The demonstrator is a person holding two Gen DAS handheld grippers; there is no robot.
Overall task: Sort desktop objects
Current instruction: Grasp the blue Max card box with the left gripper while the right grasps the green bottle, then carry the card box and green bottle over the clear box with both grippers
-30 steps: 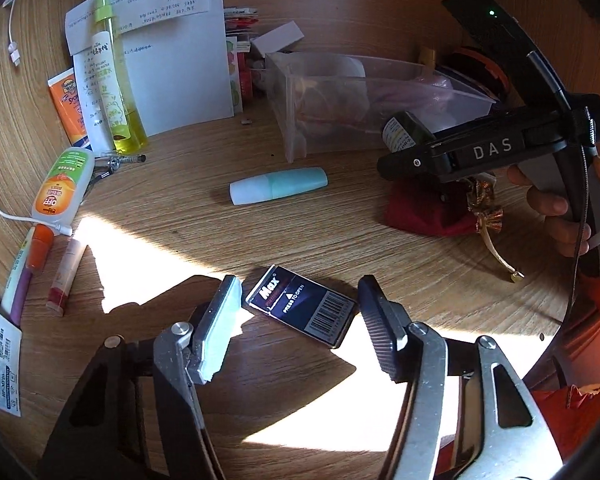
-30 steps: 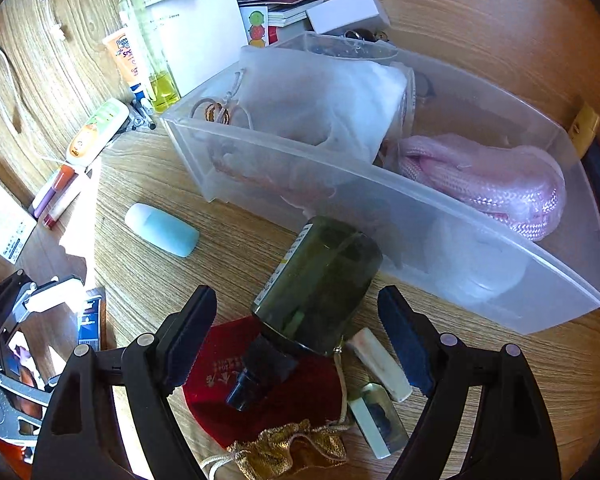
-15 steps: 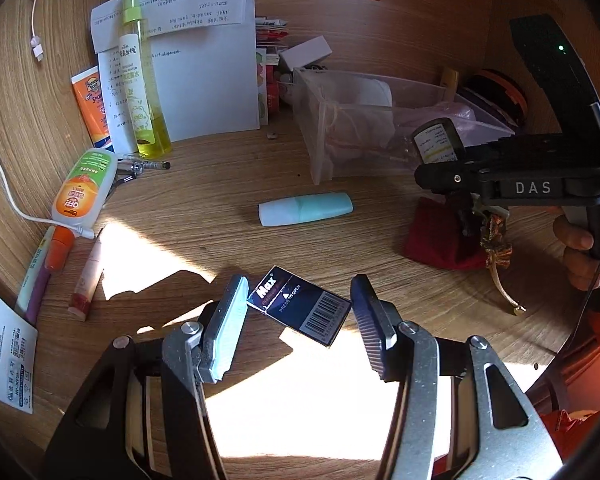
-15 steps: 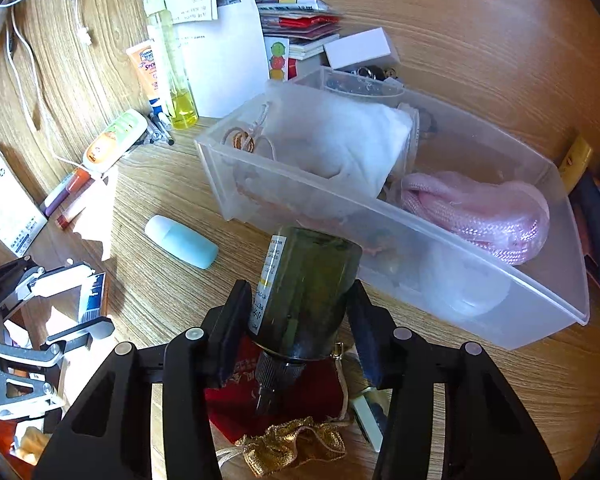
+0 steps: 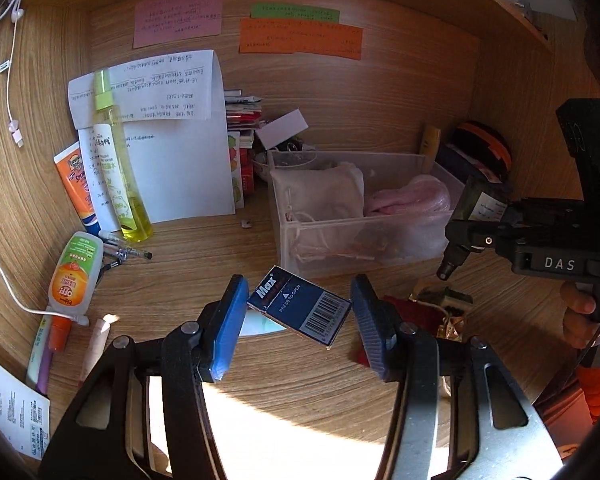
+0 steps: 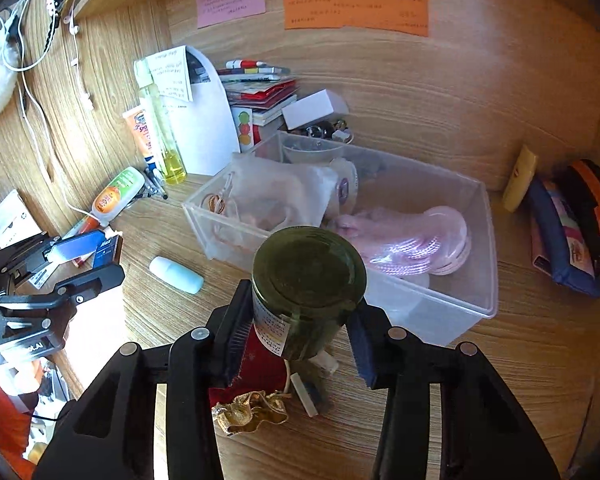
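My left gripper (image 5: 298,286) is shut on a dark blue "Max" box (image 5: 300,306), held off the desk at a slant. Behind the box, a light blue tube (image 6: 176,270) lies on the wood. My right gripper (image 6: 302,300) has its jaws closing, and both pads press on a dark green bottle (image 6: 308,264) lifted base-forward, cap hanging down. The same bottle (image 5: 480,204) shows in the left wrist view, at the right. Beneath it lies a red pouch (image 6: 260,376) with gold trim. A clear plastic bin (image 6: 440,320) stands just beyond, holding white and pink cloth bundles.
A yellow spray bottle (image 5: 116,176), an orange-labelled bottle (image 5: 74,276), pens, a white cable and papers crowd the left. Stacked books (image 6: 260,88) and a white box stand behind the bin. A dark pouch (image 6: 564,248) leans at the right. Sticky notes hang on the back wall.
The right jaws closed around the green bottle and raised it off the red pouch. The left gripper rose with the blue box, lifting it clear of the desk.
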